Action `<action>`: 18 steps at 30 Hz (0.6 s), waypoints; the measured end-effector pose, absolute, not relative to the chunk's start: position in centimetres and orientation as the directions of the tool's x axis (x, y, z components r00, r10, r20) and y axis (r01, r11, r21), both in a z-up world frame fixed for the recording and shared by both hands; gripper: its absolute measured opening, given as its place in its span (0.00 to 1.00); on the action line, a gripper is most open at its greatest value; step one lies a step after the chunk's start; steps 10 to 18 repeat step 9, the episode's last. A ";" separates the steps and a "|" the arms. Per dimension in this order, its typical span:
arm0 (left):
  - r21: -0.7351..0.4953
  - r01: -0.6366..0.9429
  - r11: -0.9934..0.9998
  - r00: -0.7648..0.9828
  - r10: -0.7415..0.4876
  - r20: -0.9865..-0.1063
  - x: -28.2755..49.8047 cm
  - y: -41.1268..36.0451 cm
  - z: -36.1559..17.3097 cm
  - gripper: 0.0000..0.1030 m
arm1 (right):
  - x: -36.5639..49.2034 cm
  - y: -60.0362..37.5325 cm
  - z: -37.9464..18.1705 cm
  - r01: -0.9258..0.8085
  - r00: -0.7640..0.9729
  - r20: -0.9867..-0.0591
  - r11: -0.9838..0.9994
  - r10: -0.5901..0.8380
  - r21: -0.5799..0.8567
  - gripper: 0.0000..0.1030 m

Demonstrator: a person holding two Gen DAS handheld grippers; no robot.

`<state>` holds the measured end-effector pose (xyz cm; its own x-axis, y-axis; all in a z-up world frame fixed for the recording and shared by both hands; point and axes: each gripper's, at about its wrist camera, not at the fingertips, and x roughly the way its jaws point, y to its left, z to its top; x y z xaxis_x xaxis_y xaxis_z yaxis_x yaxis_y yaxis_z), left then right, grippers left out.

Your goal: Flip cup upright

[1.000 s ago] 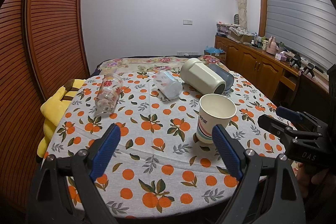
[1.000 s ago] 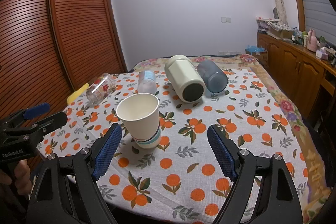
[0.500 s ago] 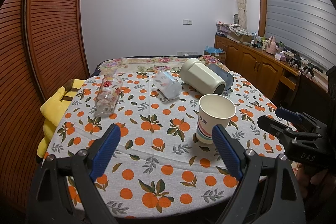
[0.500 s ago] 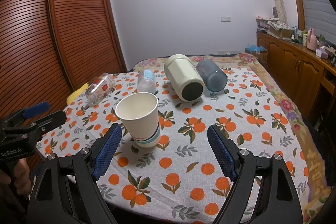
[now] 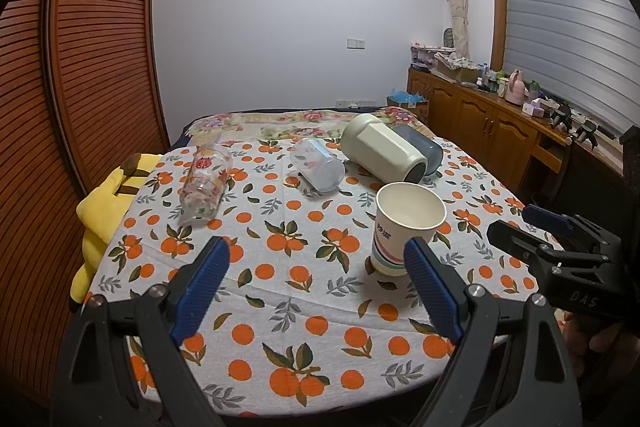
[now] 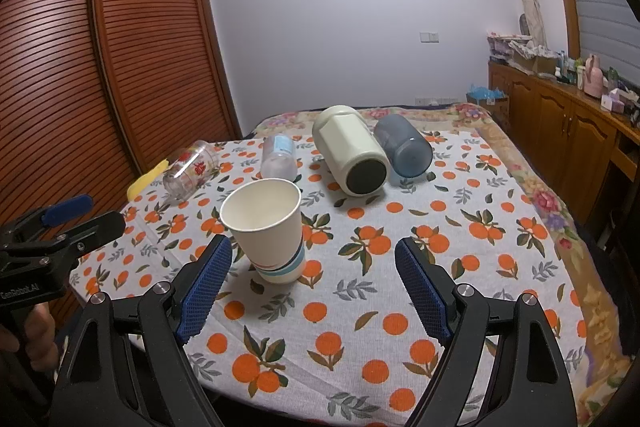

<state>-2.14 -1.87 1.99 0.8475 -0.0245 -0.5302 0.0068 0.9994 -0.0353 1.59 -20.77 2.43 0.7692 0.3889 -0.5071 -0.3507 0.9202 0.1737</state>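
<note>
A white paper cup [image 5: 406, 227] with coloured stripes stands upright on the orange-print tablecloth [image 5: 280, 287]; it also shows in the right wrist view [image 6: 268, 227]. My left gripper [image 5: 316, 283] is open and empty, just in front of the cup, its right finger close to the cup's base. My right gripper [image 6: 308, 287] is open and empty, the cup just beyond its left finger. Each gripper shows at the edge of the other's view.
Several cups lie on their sides further back: a cream tumbler [image 5: 384, 149], a dark blue cup [image 5: 420, 145], a frosted plastic cup [image 5: 316, 165] and a clear glass with red print [image 5: 204, 179]. A yellow cushion [image 5: 108, 203] lies at the left edge. Wooden cabinets [image 5: 480, 131] stand right.
Almost nothing has moved. Both grippers stay open and the paper cup stays upright; the right wrist view shifted only slightly.
</note>
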 end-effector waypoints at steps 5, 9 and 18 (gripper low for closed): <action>-0.035 0.007 0.999 0.848 -0.025 -0.529 -2.1 -1.9 2.0 0.87 | 1.6 -20.8 2.4 -0.351 0.769 -0.507 0.920 0.389 0.174 0.83; -0.035 0.007 0.999 0.848 -0.024 -0.530 -2.2 -1.9 2.0 0.87 | 1.6 -20.8 2.4 -0.350 0.769 -0.507 0.920 0.389 0.175 0.83; -0.035 0.007 0.999 0.848 -0.024 -0.530 -2.2 -1.9 2.0 0.87 | 1.6 -20.8 2.4 -0.350 0.769 -0.507 0.920 0.389 0.175 0.83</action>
